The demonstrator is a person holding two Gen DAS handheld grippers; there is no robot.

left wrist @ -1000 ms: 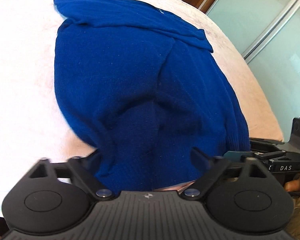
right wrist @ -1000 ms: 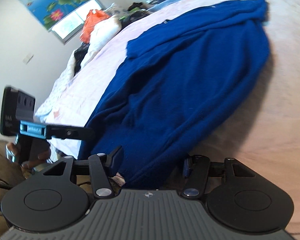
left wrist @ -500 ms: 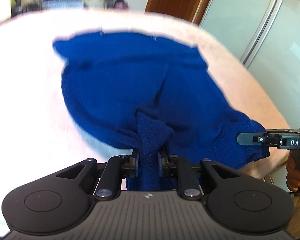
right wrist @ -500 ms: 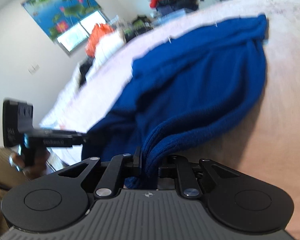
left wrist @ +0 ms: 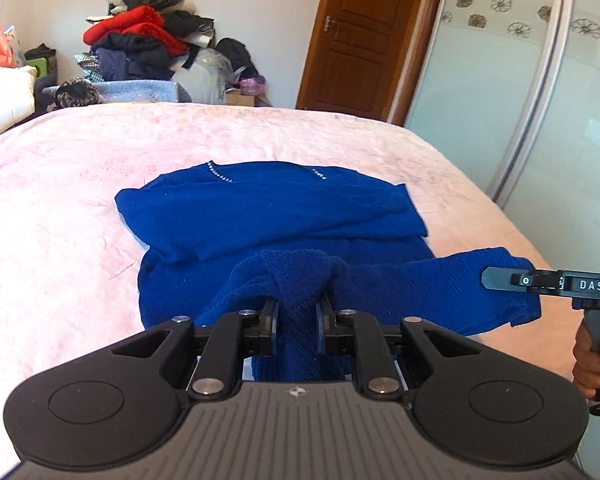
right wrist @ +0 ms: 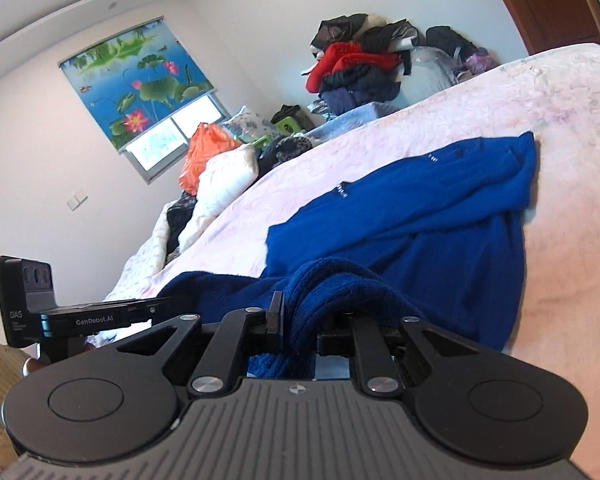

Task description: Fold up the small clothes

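In the left wrist view, a deep blue knitted sweater (left wrist: 276, 216) lies on a pink bed (left wrist: 60, 184), its neckline with small pale studs at the far end and a folded sleeve lying across the chest. The near hem is bunched into a ribbed ridge and lifted off the bed. The left hand-held gripper (left wrist: 297, 312) has its jaws drawn close together, pinching that ridge of hem between them. At the right edge the right hand-held gripper (left wrist: 500, 280) clamps the hem's right corner, a hand (left wrist: 592, 364) on its grip. A clothes pile (left wrist: 148, 40) and a wooden door (left wrist: 372, 32) stand far off.

Against a second ago, the left jaws stood wide apart around flat cloth; now they have closed on it. The sweater filled the picture then; now the view sits higher and the whole garment shows, with its near edge raised.

In the right wrist view, the sweater (right wrist: 440, 208) runs from near to far right across the bed (right wrist: 560, 92). The right hand-held gripper (right wrist: 300, 320) is nearly closed, a thick fold of hem squeezed between its jaws and arching over them. At the left the left hand-held gripper (right wrist: 140, 308) grips the hem's other corner. A lotus blind (right wrist: 136, 92) hangs on the far wall.

Earlier these jaws were open with the hem lying loose; now they grip it, and the hem hangs lifted between the two.
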